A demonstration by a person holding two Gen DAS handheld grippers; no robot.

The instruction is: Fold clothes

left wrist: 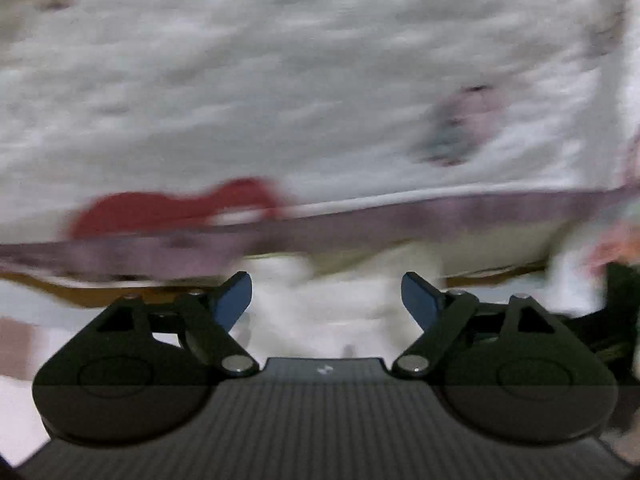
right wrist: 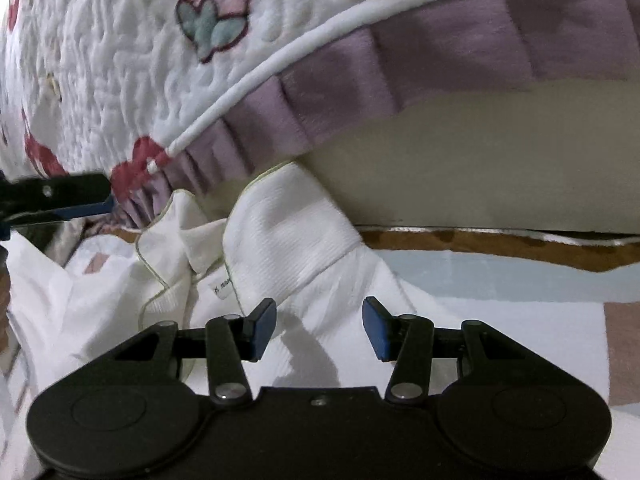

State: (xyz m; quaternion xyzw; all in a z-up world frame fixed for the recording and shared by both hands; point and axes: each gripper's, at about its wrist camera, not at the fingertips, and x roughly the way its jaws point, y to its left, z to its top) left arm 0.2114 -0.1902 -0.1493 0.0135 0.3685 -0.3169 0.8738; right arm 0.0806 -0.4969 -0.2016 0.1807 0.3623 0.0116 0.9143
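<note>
A white collared shirt point(right wrist: 288, 224) lies rumpled on the bedding, collar up, with a small label showing at the neck. My right gripper point(right wrist: 319, 326) stands open just above the shirt's shoulder area, nothing between its blue pads. In the left wrist view, which is motion-blurred, my left gripper point(left wrist: 326, 300) is open over white cloth point(left wrist: 312, 304), holding nothing. The left gripper's finger point(right wrist: 68, 196) also shows at the left edge of the right wrist view, beside the shirt.
A quilted white bedspread point(right wrist: 120, 60) with flower patches and a purple pleated frill point(right wrist: 360, 72) rises behind the shirt. Below it runs a cream mattress side point(right wrist: 480, 160) and a brown band point(right wrist: 500, 246). The surface under the shirt is a pale patterned sheet point(right wrist: 500, 280).
</note>
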